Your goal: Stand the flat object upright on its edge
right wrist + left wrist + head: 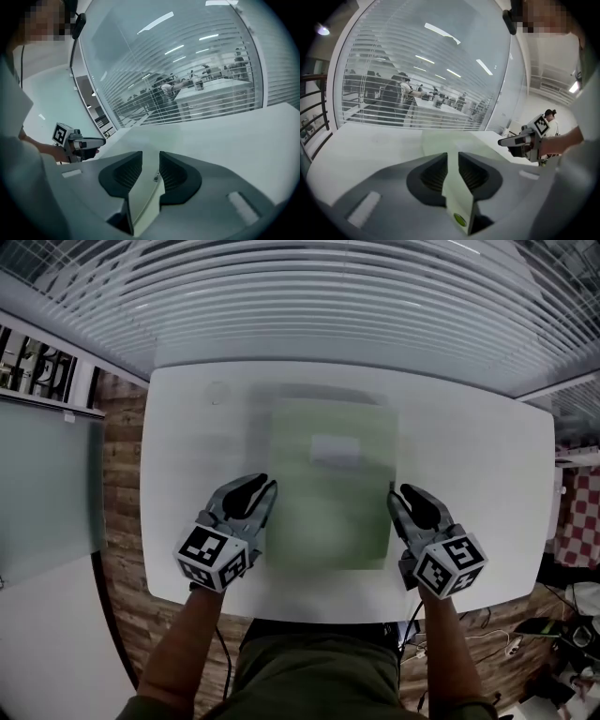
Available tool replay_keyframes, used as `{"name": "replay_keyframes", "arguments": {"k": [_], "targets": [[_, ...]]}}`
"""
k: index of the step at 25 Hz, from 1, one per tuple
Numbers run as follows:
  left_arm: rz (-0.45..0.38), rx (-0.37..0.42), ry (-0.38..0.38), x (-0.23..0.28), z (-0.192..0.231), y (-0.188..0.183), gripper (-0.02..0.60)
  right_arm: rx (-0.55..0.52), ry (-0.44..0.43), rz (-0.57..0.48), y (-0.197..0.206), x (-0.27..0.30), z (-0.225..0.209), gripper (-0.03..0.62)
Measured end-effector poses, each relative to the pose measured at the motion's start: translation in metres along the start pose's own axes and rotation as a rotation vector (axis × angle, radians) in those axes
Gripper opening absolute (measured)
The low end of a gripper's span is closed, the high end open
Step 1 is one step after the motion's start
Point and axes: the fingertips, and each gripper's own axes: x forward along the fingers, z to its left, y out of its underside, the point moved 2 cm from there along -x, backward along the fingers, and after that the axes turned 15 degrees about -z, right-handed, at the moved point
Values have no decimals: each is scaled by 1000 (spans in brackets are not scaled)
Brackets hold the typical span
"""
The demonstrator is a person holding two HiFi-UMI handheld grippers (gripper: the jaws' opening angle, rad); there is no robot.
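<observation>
- Bright, even indoor light in all three views; long white ceiling strip lights (440, 32) mirrored as streaks on curved glass wall (393, 93).
- Head view: pale green flat rectangular board (330, 488) smeared by motion blur, with a faint soft shadow at its far edge on glossy white table (469, 474).
- Strong fisheye bending, black vignette at corners of both gripper views.
- Closest foreground there soft, out of focus.

Grey marker-cubed grippers (266, 487) (397, 495), perhaps olive trousers (309, 673)
</observation>
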Motion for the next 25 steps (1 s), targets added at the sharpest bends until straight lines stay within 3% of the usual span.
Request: {"name": "replay_keyframes", "arguments": {"k": [15,20,25], "targets": [[54,-80,5,13,14,19,135,71,34,35,21,13,-17,189],[57,-182,9,17,15,25,211,125,25,33,25,15,-19,250],[87,-221,32,17,10,31,259,163,1,66,31,19,-15,307]]}}
